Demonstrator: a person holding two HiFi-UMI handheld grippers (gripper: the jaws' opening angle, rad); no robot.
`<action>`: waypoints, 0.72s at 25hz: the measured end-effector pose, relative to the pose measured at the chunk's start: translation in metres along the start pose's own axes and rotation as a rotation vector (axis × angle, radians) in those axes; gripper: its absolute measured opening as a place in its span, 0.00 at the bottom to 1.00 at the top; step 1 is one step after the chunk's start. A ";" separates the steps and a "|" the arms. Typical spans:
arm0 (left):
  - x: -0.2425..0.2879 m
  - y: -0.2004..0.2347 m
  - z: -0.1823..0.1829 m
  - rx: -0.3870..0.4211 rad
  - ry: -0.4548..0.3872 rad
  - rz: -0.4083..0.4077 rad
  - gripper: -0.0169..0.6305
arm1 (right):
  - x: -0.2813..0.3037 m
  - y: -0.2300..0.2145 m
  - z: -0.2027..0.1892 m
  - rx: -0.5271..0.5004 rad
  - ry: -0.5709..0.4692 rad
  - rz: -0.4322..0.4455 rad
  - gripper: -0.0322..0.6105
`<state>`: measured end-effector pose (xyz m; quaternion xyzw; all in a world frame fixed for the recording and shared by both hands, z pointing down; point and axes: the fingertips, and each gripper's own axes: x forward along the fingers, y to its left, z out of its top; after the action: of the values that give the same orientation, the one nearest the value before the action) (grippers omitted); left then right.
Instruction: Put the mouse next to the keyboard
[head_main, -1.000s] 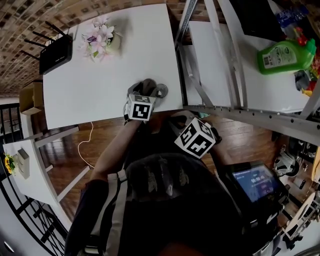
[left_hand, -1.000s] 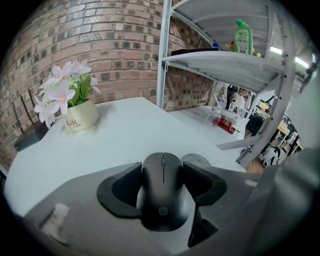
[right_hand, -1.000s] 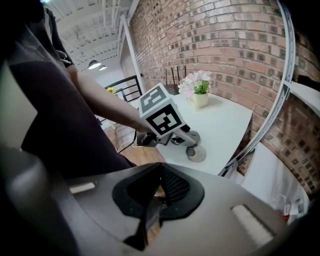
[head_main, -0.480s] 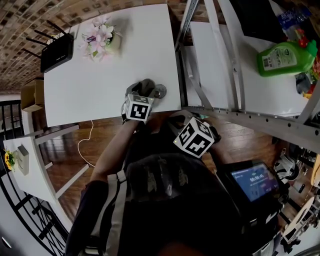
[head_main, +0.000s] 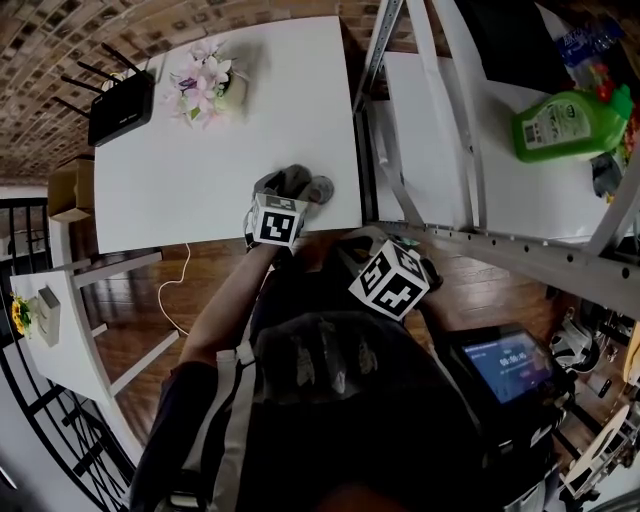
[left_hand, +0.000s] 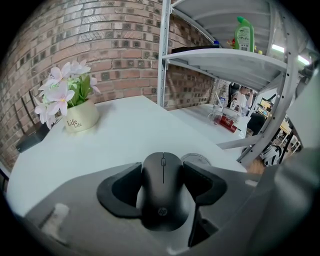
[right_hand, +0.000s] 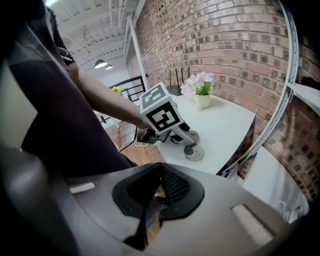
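Black HP mouse (left_hand: 161, 200) clamped between the jaws of the left gripper (left_hand: 163, 171), at the near edge of the white table (head_main: 220, 130).
The mouse lies just beside a round grey disc (left_hand: 196, 159); whether it rests on the tabletop cannot be told. The right gripper (right_hand: 159, 187), jaws together and empty, hangs back by the person's torso. No keyboard is in view, so the carry should probably keep the mouse level and firmly pinched until one is found. Against the picture one second earlier, mouse and both grippers sit much as they did.
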<state>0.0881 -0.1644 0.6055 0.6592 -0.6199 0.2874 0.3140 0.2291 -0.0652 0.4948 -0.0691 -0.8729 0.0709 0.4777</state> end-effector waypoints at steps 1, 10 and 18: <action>0.000 0.000 0.000 0.001 0.000 0.000 0.45 | 0.000 0.000 0.000 0.000 0.000 0.000 0.06; 0.000 0.006 0.003 -0.018 -0.038 0.037 0.44 | 0.003 0.004 -0.001 0.002 0.016 -0.016 0.06; -0.002 0.018 0.005 -0.020 -0.021 0.078 0.45 | 0.001 0.003 0.001 0.012 0.032 -0.041 0.06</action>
<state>0.0695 -0.1677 0.6015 0.6343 -0.6513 0.2860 0.3027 0.2281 -0.0616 0.4947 -0.0492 -0.8661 0.0654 0.4932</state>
